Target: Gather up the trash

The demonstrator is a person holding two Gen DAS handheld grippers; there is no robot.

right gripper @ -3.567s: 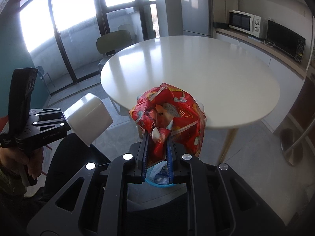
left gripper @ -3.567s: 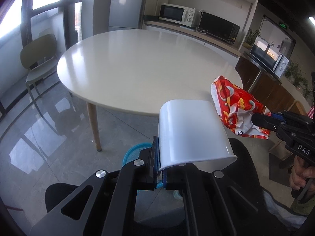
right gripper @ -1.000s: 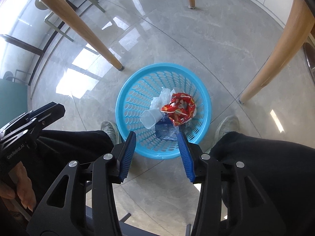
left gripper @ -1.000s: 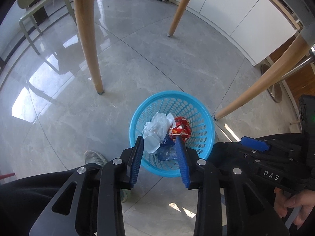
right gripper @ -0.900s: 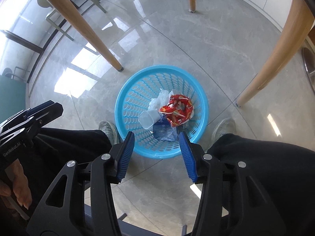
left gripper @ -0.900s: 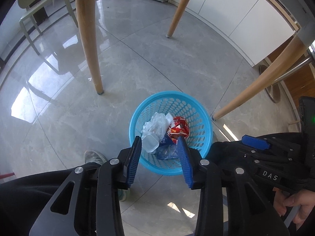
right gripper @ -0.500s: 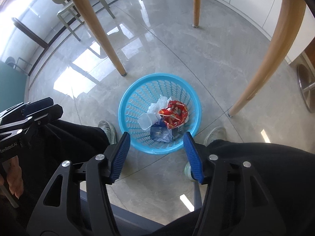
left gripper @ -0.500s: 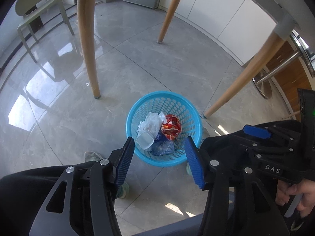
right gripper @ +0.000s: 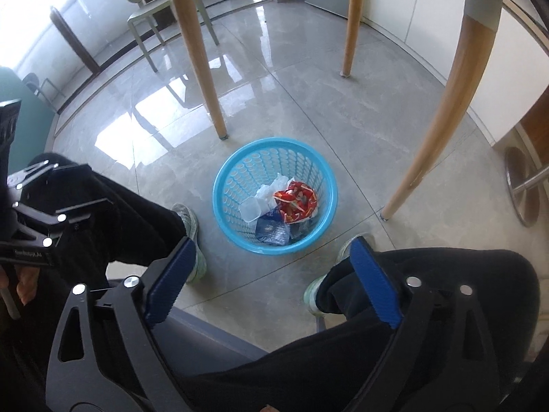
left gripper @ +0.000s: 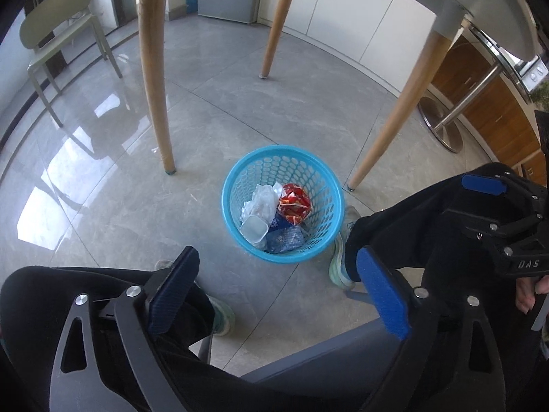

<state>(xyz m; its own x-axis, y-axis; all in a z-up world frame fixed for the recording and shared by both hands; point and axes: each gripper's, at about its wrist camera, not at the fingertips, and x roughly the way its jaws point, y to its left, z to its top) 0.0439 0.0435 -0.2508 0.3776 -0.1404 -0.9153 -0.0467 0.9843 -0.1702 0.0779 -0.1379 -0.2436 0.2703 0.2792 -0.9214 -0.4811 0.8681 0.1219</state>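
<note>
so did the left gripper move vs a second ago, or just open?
Yes. The left gripper pulled up and back: the blue basket and table legs look smaller and farther in its view. Its jaws are opening, with nothing between them.

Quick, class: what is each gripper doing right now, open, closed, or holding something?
Left gripper: empty, fingers opening wide above the blue basket.
Right gripper: empty, fingers opening wide too.

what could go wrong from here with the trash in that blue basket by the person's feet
The light blue basket stands on the floor between the person's shoes, so a shifted foot could tip it. The white cup and red wrapper lie loose on top and would spill. Both claws, left and right, are opening and hold nothing.
</note>
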